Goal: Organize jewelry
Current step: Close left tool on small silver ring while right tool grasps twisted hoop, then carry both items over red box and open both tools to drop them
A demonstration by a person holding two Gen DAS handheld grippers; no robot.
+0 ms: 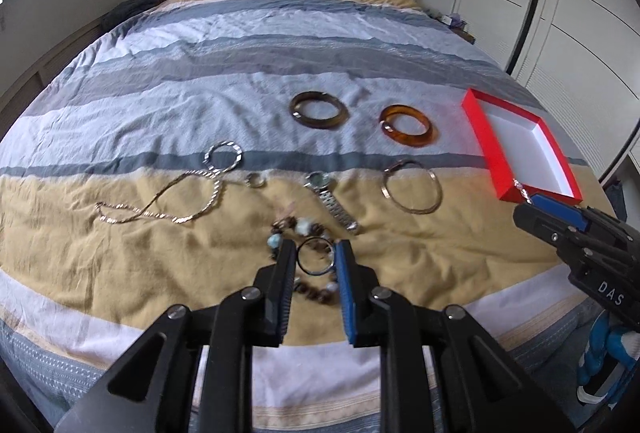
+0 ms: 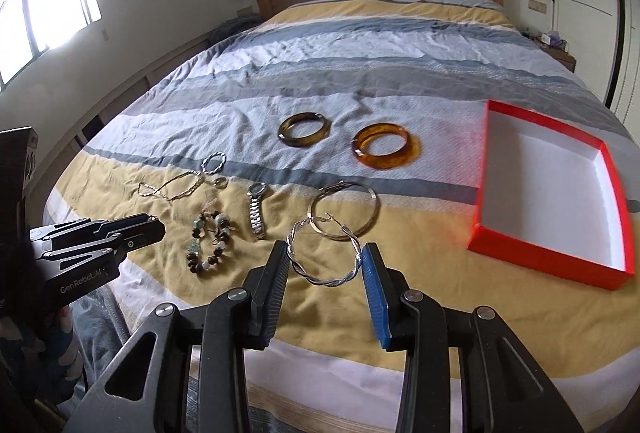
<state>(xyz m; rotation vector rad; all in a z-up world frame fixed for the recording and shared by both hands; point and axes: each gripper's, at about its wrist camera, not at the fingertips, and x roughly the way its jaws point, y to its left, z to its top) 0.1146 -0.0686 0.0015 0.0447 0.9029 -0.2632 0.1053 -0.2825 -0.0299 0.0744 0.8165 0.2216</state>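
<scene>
My left gripper [image 1: 315, 253] is shut on a small thin dark ring [image 1: 316, 274], held above a bead bracelet [image 1: 300, 229] that lies on the bed. My right gripper [image 2: 325, 257] is shut on a twisted silver hoop earring [image 2: 332, 283], lifted off the yellow stripe of the cover. To its right sits an open red box [image 2: 540, 261] with a white, empty inside. In the left wrist view the right gripper [image 1: 532, 203] hangs at the near corner of the red box [image 1: 488, 149]. In the right wrist view the left gripper [image 2: 158, 229] shows at the left.
On the striped bed cover lie a brown bangle [image 1: 320, 124], an amber bangle [image 1: 412, 141], a second twisted hoop [image 1: 224, 157], a gold chain [image 1: 160, 205], a small ring [image 1: 256, 180], a silver watch [image 1: 330, 201] and a thin large hoop [image 1: 412, 209]. A wardrobe [image 1: 580, 13] stands to the right.
</scene>
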